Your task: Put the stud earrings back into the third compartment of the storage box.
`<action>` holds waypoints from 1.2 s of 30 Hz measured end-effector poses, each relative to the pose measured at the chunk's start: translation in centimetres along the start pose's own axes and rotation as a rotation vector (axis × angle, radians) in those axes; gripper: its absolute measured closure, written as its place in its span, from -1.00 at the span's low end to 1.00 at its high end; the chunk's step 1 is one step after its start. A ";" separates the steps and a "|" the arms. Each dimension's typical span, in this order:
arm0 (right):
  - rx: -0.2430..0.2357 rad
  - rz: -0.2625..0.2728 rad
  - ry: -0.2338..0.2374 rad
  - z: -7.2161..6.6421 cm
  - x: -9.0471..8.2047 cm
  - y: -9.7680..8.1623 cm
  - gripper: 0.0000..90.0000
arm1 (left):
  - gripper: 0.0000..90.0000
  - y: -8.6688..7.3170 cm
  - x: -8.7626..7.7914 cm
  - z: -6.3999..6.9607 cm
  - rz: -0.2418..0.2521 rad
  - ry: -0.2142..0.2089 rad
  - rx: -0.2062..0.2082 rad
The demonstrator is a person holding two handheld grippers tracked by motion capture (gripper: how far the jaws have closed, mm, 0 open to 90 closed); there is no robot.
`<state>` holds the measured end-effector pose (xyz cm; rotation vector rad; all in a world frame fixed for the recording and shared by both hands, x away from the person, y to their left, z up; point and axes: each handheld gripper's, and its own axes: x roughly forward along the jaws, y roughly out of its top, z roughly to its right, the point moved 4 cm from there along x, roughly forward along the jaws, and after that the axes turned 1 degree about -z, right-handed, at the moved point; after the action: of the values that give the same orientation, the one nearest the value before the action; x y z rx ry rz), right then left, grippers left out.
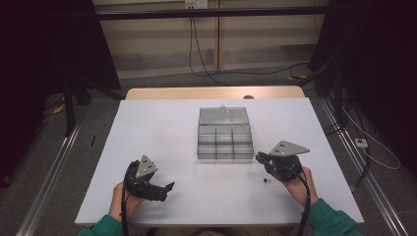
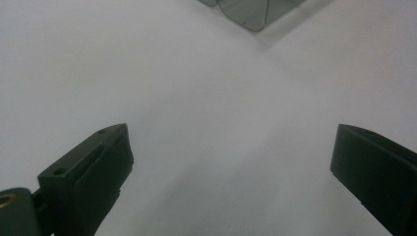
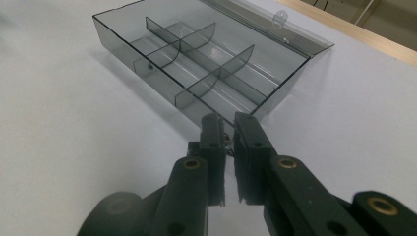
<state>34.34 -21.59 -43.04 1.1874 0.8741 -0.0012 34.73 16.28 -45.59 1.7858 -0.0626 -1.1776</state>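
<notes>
Right hand-held gripper [image 3: 227, 129] pinched nearly shut, perhaps on something tiny and blurred, just beside the near corner of the clear compartment box [image 1: 225, 133]; left hand-held gripper [image 2: 231, 162] gaping wide, well apart from the box; best eased over a compartment before release.

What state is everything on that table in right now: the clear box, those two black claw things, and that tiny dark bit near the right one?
Compartment box: lid open, folded back flat; one small item in a compartment, the others look empty.
Left gripper: fingers wide apart, nothing between them, over bare table.
Right gripper: fingers nearly together, something tiny seems pinched between them; what it is I cannot tell.
Small dark piece: lying loose on the table beside the right gripper.
</notes>
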 end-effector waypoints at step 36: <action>0.022 0.013 -0.021 0.6 3.0 2.5 0.86 | -0.96 0.0 0.0 -0.1 -0.001 0.004 0.003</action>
<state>37.80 -19.70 -42.72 1.2121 0.8502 -0.0127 34.77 16.32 -45.59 1.7913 -0.0612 -1.1758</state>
